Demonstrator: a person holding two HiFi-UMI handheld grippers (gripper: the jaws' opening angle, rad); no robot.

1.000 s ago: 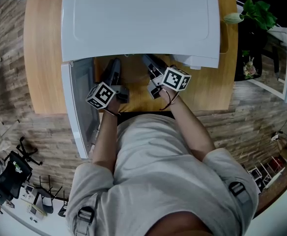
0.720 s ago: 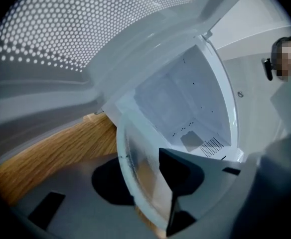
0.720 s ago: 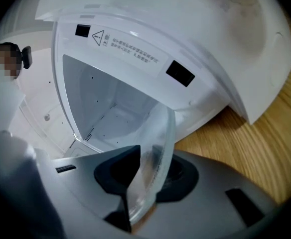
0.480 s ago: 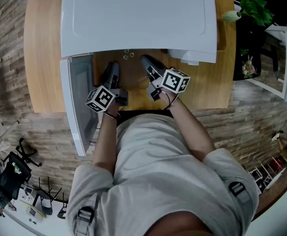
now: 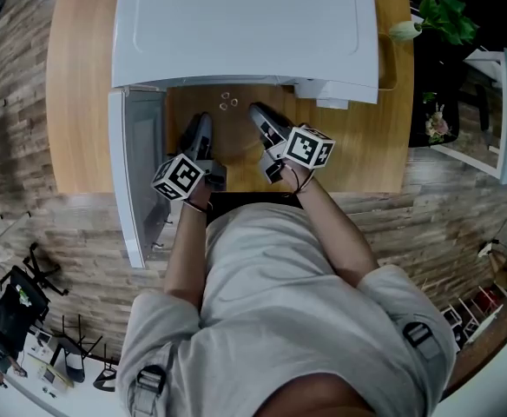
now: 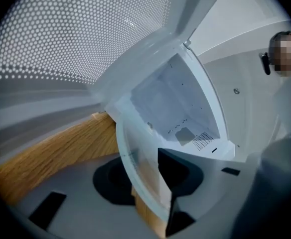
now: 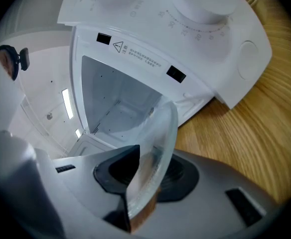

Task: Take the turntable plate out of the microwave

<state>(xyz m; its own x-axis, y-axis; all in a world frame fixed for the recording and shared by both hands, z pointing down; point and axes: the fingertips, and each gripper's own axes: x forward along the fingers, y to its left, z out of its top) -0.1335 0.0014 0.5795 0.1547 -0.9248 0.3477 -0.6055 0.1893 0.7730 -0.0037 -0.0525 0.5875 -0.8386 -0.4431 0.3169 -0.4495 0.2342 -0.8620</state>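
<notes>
We hold the glass turntable plate [image 7: 158,138] just outside the open microwave [image 5: 245,24], over the table [image 5: 358,146], with the left gripper [image 5: 200,133] and right gripper [image 5: 262,122] each pinching its rim, so uneven pulling or a loosened pinch could drop it.

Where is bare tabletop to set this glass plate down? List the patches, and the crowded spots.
Widest bare wood: the front right part of the table, between the microwave and the front edge. A narrower strip lies left of the open door. Crowded: before the cavity, where the glass plate hangs near small rings.
</notes>
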